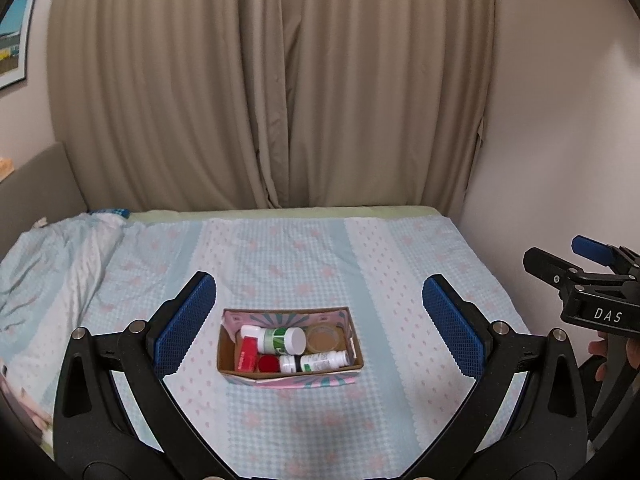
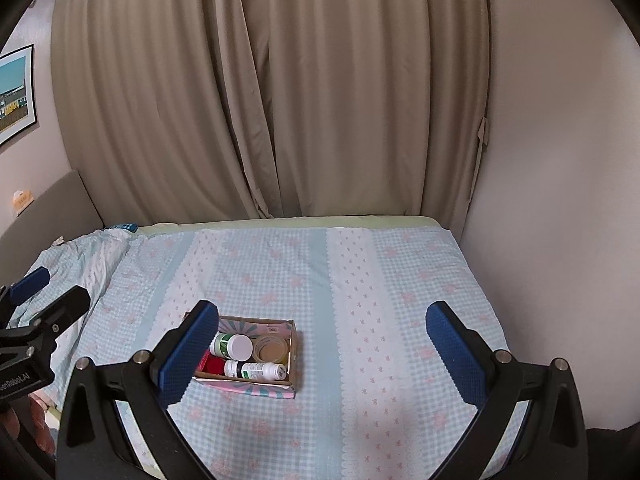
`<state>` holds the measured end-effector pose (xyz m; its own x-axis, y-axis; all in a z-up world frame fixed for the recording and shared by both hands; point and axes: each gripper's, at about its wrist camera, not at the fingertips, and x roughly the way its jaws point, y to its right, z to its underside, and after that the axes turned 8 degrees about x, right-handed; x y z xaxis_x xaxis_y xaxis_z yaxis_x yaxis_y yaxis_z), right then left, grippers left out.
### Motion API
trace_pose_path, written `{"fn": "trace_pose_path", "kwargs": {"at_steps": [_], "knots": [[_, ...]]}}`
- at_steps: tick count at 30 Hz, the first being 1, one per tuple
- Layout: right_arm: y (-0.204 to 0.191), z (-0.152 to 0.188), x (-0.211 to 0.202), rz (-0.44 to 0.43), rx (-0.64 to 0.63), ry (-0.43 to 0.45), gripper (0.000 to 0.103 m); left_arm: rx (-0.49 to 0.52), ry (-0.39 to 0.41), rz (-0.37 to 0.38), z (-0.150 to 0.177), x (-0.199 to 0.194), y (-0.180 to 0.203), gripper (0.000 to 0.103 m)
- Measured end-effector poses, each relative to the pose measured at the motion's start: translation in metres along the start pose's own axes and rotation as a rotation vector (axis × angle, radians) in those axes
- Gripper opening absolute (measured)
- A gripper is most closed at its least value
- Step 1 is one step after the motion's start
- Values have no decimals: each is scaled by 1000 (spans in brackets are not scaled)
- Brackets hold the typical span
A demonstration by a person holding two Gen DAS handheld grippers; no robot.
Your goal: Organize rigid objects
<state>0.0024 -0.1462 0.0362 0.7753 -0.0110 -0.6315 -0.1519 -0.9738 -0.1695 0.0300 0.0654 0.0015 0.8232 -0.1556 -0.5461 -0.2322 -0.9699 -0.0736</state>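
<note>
Both wrist views face the bed, sharing box

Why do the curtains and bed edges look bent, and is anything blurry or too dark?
Left wrist view: fisheye bowing curves the curtain outward, corners go black, and the box stays fairly sharp under soft, even light. Right wrist view: the same bending of the bed edge, no glare, and faint shadow under the open right gripper.

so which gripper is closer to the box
Left, though only slightly. The left gripper is lined up with the box, which sits centred between its open fingers; the right gripper is off to the box's right, also open.
</note>
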Motion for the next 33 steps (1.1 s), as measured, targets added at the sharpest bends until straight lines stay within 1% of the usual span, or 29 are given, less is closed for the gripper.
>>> {"fn": "trace_pose_path", "kwargs": {"at_steps": [18,33], "knots": [[1,-2,1,-13,3,12,103,4,15,-12,5,-9,7,103],[2,-1,4,-8,6,10,103,9,19,-26,2,-2,12,103]]}}
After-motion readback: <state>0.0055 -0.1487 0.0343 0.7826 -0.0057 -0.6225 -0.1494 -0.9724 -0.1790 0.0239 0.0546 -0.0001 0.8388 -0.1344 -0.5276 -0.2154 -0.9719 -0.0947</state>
